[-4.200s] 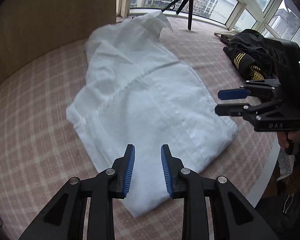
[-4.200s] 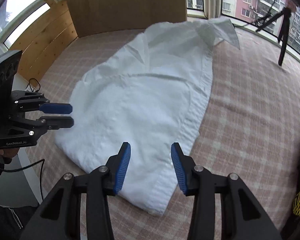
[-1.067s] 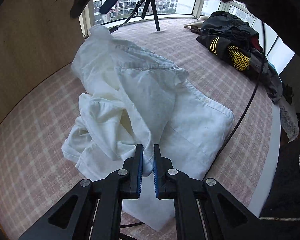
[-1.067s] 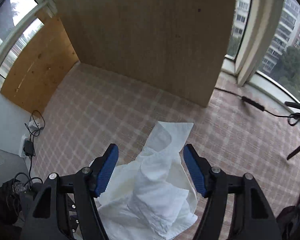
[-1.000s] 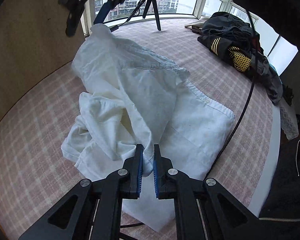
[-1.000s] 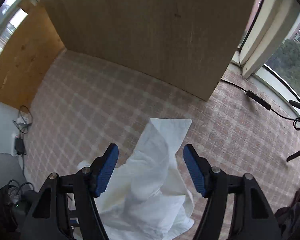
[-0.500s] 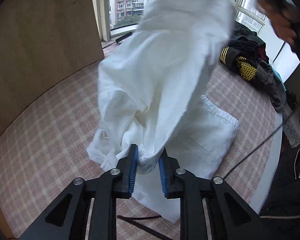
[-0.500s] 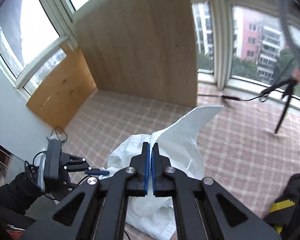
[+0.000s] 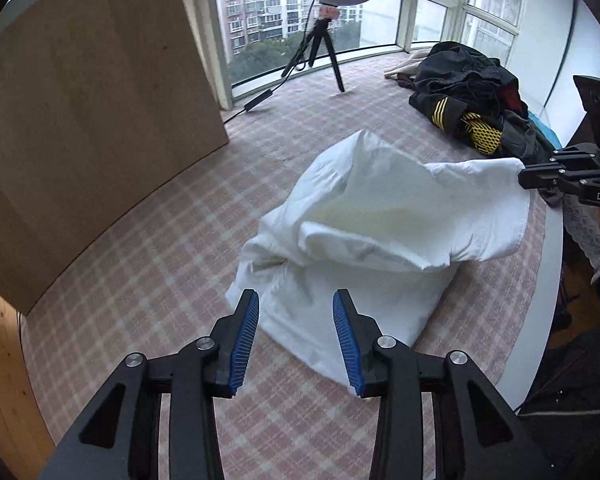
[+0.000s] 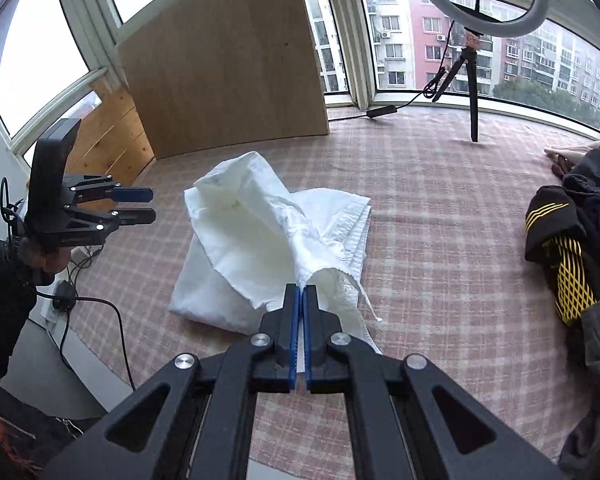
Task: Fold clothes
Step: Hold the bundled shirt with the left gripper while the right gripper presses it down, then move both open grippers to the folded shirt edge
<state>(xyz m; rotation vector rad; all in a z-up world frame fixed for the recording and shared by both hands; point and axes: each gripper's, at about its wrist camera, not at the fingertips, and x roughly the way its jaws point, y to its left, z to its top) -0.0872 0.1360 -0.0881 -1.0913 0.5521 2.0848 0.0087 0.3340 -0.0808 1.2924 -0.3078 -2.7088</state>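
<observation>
While the pink checked tablecloth (image 10: 440,208) took up most of both views, the white shirt (image 9: 364,216) was the main thing on it, sitting in a rumpled, half-folded heap near the table's front edge. Behind it stood a big plywood board (image 10: 228,60), propped upright by the windows, and off to my right side was a dark pile of clothes (image 9: 472,100) with some yellow mesh and stripes poking out, well apart from the shirt. A ring light on a tripod (image 10: 474,68) stood at the back by the glass.

My right gripper (image 10: 301,292) was clamped tight on an edge of the shirt, blue pads pressed together with the fabric pinched between them, so that part of the cloth was lifted off the table and stretched toward me. From the left camera you could see that flap hanging in the air from my right gripper (image 9: 526,178), with the rest of the shirt bunched underneath.

My left gripper (image 9: 296,336) was wide open with nothing in it, hovering just over the near corner of the shirt.
</observation>
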